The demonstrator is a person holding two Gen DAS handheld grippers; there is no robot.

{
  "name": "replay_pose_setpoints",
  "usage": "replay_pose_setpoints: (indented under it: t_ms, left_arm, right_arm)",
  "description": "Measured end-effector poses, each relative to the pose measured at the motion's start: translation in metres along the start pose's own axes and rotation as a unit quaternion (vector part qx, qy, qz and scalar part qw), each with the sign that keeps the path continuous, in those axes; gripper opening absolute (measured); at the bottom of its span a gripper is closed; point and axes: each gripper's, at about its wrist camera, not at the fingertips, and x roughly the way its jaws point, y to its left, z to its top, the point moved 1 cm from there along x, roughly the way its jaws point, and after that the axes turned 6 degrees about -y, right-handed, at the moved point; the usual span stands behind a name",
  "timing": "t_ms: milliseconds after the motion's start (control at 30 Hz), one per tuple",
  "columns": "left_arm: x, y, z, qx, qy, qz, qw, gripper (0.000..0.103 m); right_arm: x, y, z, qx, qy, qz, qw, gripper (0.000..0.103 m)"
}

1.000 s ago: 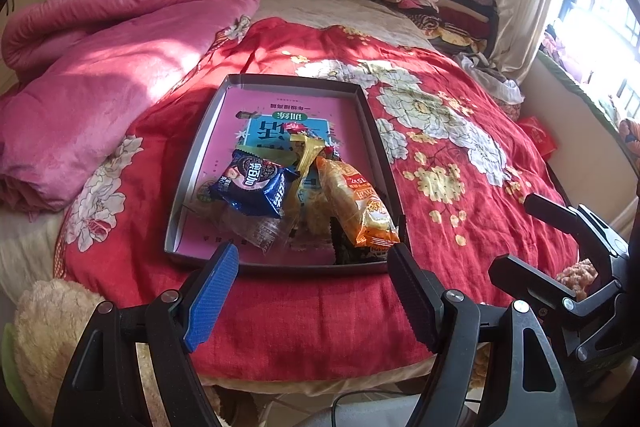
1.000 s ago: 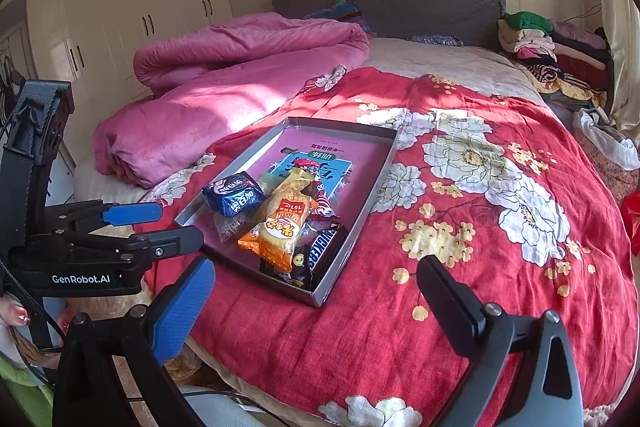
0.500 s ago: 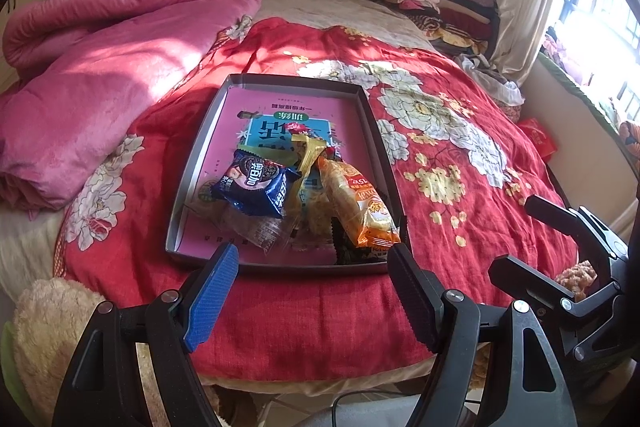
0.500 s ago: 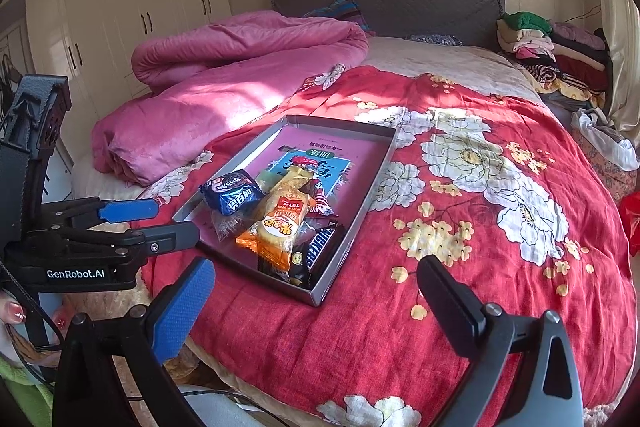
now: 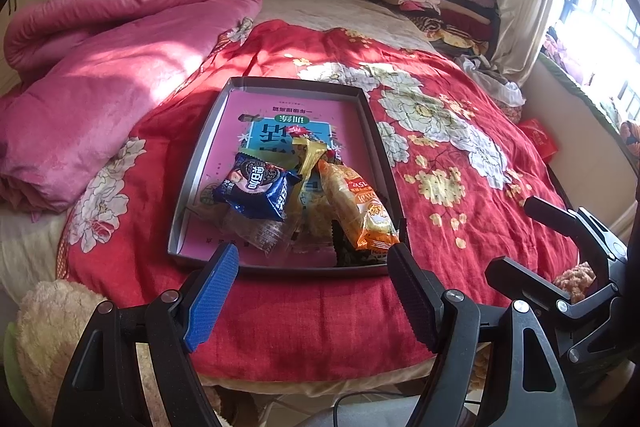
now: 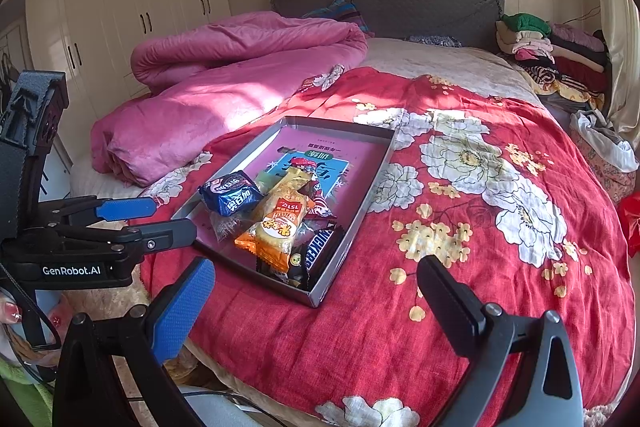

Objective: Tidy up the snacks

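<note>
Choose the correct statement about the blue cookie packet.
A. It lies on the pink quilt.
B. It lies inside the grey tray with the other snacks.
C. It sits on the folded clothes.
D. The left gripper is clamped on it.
B: the blue cookie packet lies inside the grey tray, beside the orange snack packet; both grippers are open and empty.

Both grippers wide apart, holding nothing.
The left gripper (image 5: 314, 273) and right gripper (image 6: 316, 281) hover side by side, jaws spread.
</note>
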Motion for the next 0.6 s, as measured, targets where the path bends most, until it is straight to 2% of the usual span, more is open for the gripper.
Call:
replay_pose_setpoints:
  t_ms: [400,500,600]
  left_arm:
    - [0.003,0.0,0.0,-0.004,0.008,0.002,1.0,0.078]
    - [0.006,0.005,0.001,-0.02,0.008,-0.012,0.9997,0.078]
    - [0.009,0.021,0.009,-0.057,0.0,-0.008,0.9983,0.078]
  right_arm:
    - [0.0,-0.002,0.001,0.0,-0.002,-0.004,1.0,0.102]
    - [-0.001,-0.005,0.001,0.002,-0.004,-0.007,1.0,0.102]
    - [-0.001,-0.015,0.002,0.01,-0.01,-0.019,1.0,0.102]
